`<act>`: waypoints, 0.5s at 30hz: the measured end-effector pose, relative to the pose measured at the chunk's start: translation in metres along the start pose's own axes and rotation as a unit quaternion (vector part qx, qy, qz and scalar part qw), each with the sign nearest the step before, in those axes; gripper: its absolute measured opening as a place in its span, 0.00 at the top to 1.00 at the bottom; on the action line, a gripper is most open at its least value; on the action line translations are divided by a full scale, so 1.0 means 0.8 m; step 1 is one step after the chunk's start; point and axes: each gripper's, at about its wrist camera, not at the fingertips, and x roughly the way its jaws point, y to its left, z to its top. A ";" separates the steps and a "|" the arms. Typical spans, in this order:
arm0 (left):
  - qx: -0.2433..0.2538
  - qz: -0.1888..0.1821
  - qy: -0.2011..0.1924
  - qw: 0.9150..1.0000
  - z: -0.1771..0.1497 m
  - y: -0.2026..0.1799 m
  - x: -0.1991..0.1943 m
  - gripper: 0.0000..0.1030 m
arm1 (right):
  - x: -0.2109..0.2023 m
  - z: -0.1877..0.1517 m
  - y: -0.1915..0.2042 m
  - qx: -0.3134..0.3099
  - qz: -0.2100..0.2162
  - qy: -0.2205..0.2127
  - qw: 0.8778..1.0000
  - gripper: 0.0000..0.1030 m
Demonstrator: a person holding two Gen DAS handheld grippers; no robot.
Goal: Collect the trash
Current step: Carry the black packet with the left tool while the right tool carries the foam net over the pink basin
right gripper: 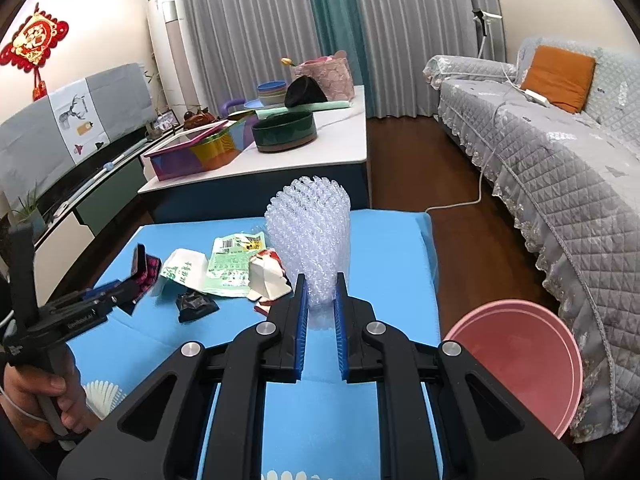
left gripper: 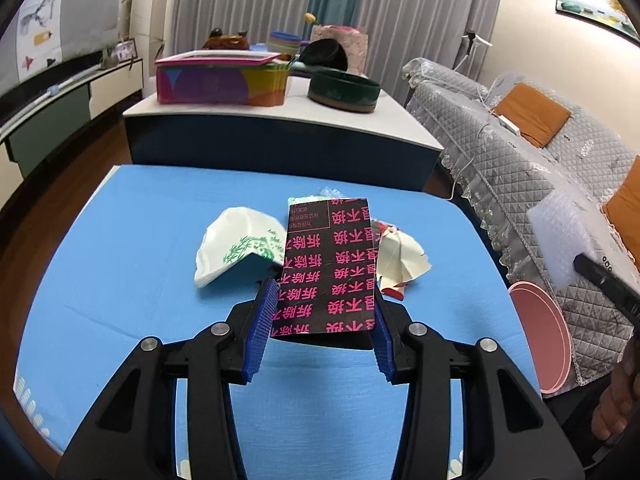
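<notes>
My left gripper (left gripper: 326, 292) is shut on a black carton with pink characters (left gripper: 328, 264), held above the blue table (left gripper: 140, 240); the right wrist view shows that carton (right gripper: 146, 274) at the left. My right gripper (right gripper: 321, 284) is shut on a sheet of clear bubble wrap (right gripper: 310, 236) that stands up between its blue pads. On the table lie a white paper bag with green print (left gripper: 236, 248), a cream and red wrapper (right gripper: 268, 276), a green leaflet (right gripper: 232, 264) and a crumpled black wrapper (right gripper: 196, 304). A pink basin (right gripper: 516, 360) sits below the table's right edge.
Behind the blue table stands a white-topped table (right gripper: 340, 148) with a colourful box (left gripper: 220, 80) and a dark green tub (left gripper: 344, 90). A sofa with a grey quilted cover (right gripper: 560, 160) runs along the right. A low cabinet (left gripper: 60, 112) lines the left wall.
</notes>
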 end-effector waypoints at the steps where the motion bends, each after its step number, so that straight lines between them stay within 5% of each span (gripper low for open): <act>1: 0.002 0.001 -0.002 1.000 0.000 -0.002 -0.001 0.58 | 0.001 -0.005 -0.002 0.002 -0.002 0.001 1.000 0.87; 15: 0.041 -0.014 -0.009 0.999 -0.002 -0.048 0.015 0.58 | 0.007 -0.025 -0.032 0.012 -0.028 0.002 1.000 0.87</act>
